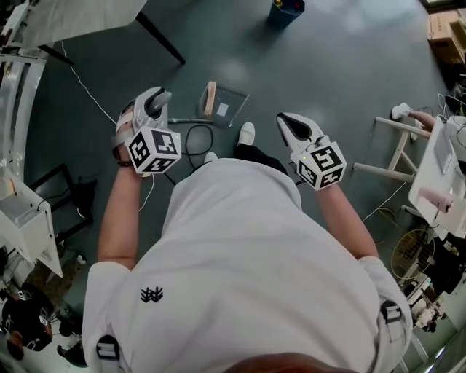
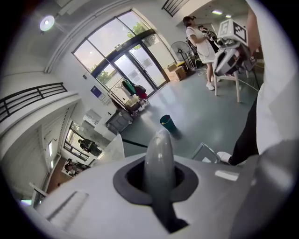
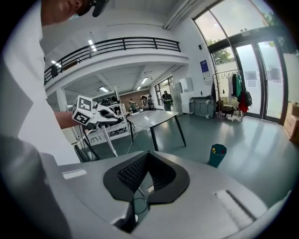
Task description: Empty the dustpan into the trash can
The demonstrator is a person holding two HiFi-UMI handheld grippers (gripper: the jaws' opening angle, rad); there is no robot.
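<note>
- Tongs of the left gripper point(image 2: 160, 137) are pressed together into a single grey fin, with nothing between them.
- Tongs of the right gripper point(image 3: 145, 156) also meet at their tips. Their black ribbed pads point(image 3: 131, 173) face each other and hold nothing; only floor and a bit of cable show through the gap lower down.
- In the head view both grippers are held out in front of the person's white shirt point(image 1: 247, 269), left and right of the body, above the floor point(image 1: 342, 65) and well apart from each other.
- The dustpan point(image 1: 227, 102) lies flat on the grey floor just ahead of the person's white shoe point(image 1: 247, 132). In that view it sits between the two grippers and beyond them, and neither touches it.
- A light brown strip point(image 1: 211, 98) lies along the dustpan's left side, and a small pale scrap point(image 1: 222, 109) sits near its middle.
- The trash can point(image 1: 285, 10), dark teal, stands upright on the floor farther ahead and well apart from the dustpan. The right gripper view shows small yellow and red things at its rim.
- A black cable point(image 1: 198, 138) loops on the floor just beside the dustpan, on the near side.
- A surface on black legs point(image 3: 156, 119) stands to the left of the trash can.
</note>
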